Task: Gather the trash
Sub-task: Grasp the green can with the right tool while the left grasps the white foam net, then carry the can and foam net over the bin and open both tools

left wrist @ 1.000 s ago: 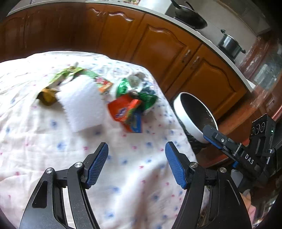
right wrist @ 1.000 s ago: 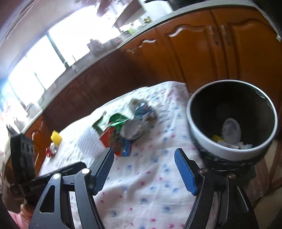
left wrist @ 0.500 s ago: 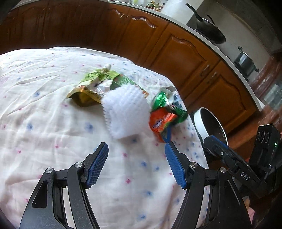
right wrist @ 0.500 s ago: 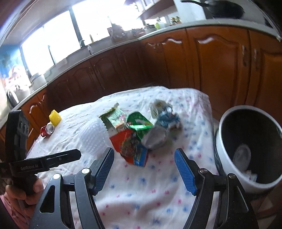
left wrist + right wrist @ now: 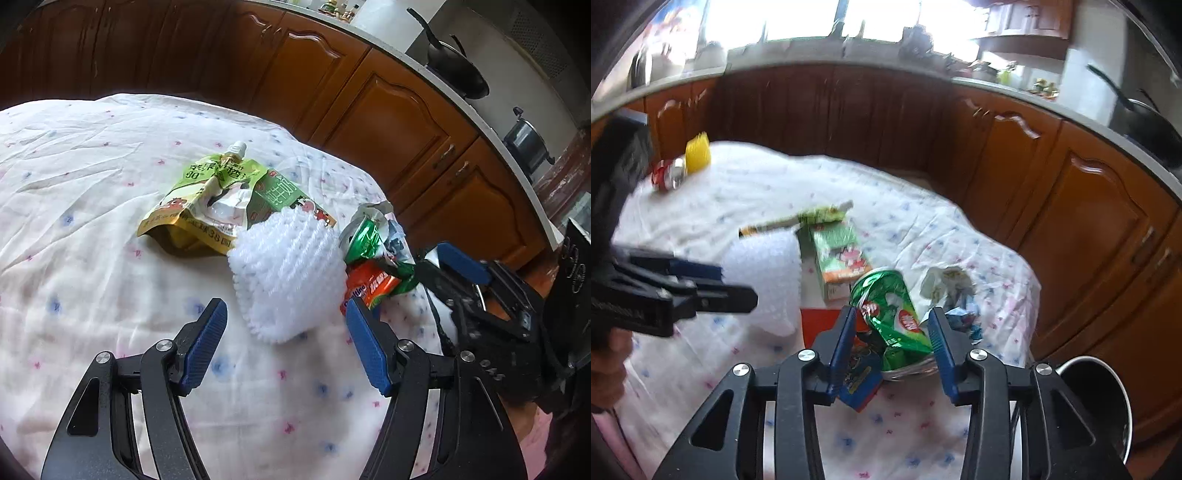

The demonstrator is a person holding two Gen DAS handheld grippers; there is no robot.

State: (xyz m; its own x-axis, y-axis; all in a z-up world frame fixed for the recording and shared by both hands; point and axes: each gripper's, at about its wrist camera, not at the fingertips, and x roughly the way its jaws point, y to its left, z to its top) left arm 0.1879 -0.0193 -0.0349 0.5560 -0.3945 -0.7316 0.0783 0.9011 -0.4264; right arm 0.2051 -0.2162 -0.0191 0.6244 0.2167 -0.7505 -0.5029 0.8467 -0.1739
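Trash lies in a heap on the white spotted tablecloth [image 5: 74,258]. A white foam net [image 5: 286,273] sits just ahead of my open left gripper [image 5: 286,332], between its fingers' line. Behind it lie a green-yellow drink pouch [image 5: 199,199] and a green carton [image 5: 284,195]. My right gripper [image 5: 892,332] has its jaws around a crumpled green wrapper [image 5: 890,306], narrowed but with gaps showing. An orange-red wrapper [image 5: 371,290] and a blue packet [image 5: 858,380] lie beside it. The right gripper also shows in the left wrist view [image 5: 461,266].
A dark bin with a white rim [image 5: 1089,406] stands off the table's right edge. A red can [image 5: 666,173] and a yellow object [image 5: 697,153] lie at the table's far left. Wooden kitchen cabinets [image 5: 1071,206] run behind. A crumpled white-blue wrapper [image 5: 951,291] lies right of the gripper.
The left gripper moved closer to the white foam net. The right gripper swung away from the bin, came down over the green wrapper, and its jaws narrowed.
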